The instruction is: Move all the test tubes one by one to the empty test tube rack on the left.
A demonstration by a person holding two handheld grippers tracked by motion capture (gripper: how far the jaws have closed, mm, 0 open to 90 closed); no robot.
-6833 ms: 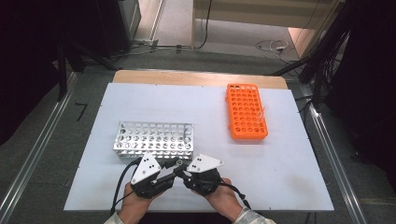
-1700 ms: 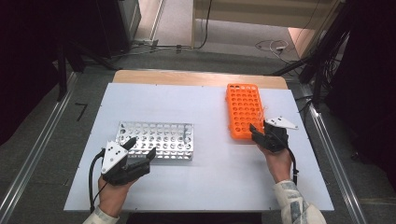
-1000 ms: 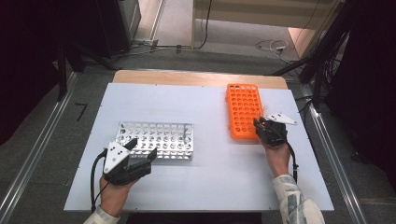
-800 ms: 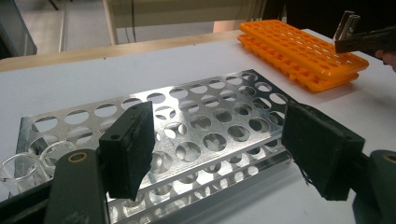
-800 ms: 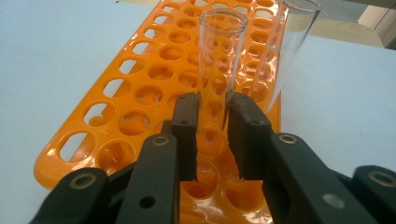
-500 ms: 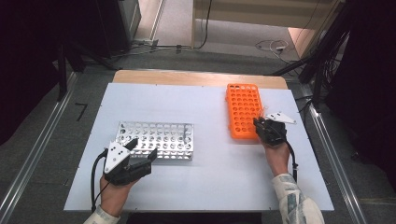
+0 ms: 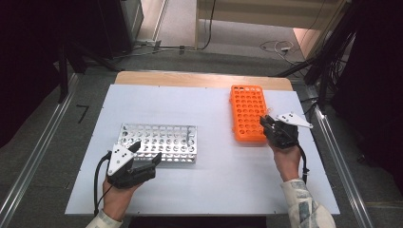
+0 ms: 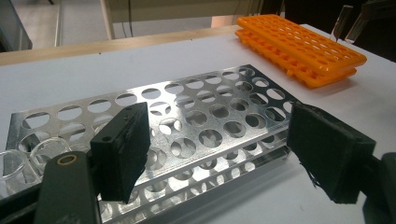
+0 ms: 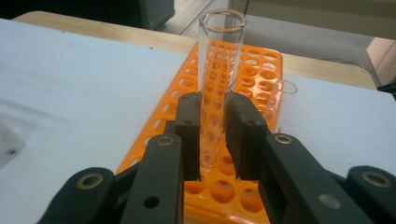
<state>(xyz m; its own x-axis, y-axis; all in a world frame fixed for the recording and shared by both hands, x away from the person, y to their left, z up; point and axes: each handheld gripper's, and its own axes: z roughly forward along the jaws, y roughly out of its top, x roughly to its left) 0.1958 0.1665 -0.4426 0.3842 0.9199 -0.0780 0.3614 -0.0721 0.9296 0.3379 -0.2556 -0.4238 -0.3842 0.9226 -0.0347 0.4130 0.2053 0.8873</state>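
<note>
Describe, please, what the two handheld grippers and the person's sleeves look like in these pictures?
Both the left gripper and the right gripper are black, each topped by a grey three-cornered plate with small dark holes. Their jaws end in flat, blocky black pads, and brass-coloured rivets mark the linkage arms. A black cable trails from each. The person's sleeves are pale with a faint pattern.

Your metal tube rack point(image 7: 159, 142) sits on the table point(image 7: 214, 190) at left; the plastic tube rack point(image 7: 248, 113) lies well apart, right and farther back.
</note>
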